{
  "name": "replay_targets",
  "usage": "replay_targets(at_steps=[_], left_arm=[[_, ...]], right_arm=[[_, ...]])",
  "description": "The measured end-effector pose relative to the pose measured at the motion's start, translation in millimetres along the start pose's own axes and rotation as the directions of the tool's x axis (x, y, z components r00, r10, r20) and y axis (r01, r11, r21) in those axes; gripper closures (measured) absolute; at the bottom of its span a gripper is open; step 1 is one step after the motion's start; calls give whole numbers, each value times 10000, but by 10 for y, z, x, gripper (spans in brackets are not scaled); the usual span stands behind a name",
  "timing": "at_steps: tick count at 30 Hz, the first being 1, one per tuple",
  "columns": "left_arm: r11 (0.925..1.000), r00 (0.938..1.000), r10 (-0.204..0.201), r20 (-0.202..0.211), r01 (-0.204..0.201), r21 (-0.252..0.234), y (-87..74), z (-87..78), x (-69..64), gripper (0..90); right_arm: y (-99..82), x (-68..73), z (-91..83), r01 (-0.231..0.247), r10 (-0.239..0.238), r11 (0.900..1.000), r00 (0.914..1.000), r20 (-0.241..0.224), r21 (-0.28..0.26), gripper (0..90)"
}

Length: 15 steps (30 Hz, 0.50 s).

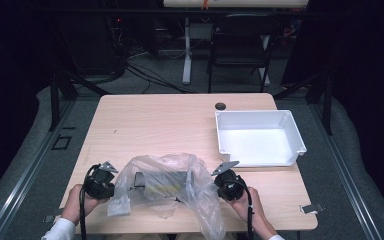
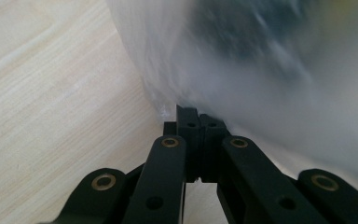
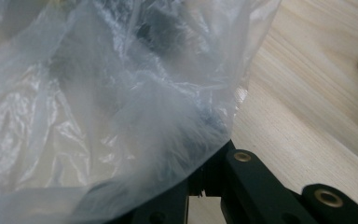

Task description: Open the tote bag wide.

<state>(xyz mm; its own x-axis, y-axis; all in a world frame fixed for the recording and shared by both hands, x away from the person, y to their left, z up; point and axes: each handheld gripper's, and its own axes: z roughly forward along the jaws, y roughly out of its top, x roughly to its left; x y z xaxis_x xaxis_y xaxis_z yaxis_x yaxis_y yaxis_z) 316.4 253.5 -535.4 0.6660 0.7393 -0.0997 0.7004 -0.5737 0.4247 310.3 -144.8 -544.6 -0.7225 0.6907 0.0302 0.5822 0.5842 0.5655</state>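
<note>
We are seeing a clear plastic bag [image 1: 167, 187] with a dark object inside, lying at lower centre of the desk [image 1: 170, 120]. The left gripper [image 2: 196, 122] is pinching its left edge, jaws together on the film. The right gripper [image 1: 219, 181] is clamping the right edge.

Bag [image 1: 170, 187] sits at the table's [image 1: 155, 120] near edge, a tool [image 1: 161, 184] inside it. Left gripper [image 1: 111, 186] at its left side, right gripper [image 1: 215, 186] at its right. Tray [image 1: 296, 135] lies behind, far right; a small disc [image 1: 220, 106] just behind the tray.
</note>
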Motion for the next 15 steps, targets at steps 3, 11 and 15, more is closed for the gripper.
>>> replay_targets(at_steps=[3, 11, 15], left_arm=[[9999, 10000, 24, -47, -24, 115, 15, 38, 0, 900], [9998, 9990, 23, -437, -13, 219, 85, 71, 9, 775], [9984, 9979, -537, -360, 530, -183, 27, -89, 96, 529]], right_arm=[[0, -21, 19, -66, 65, 10000, 9999, 153, 38, 900], [40, -16, 63, 138, -150, 9998, 9969, 772, 156, 815], [44, -71, -71, -80, 90, 9997, 9990, 436, -230, 691]])
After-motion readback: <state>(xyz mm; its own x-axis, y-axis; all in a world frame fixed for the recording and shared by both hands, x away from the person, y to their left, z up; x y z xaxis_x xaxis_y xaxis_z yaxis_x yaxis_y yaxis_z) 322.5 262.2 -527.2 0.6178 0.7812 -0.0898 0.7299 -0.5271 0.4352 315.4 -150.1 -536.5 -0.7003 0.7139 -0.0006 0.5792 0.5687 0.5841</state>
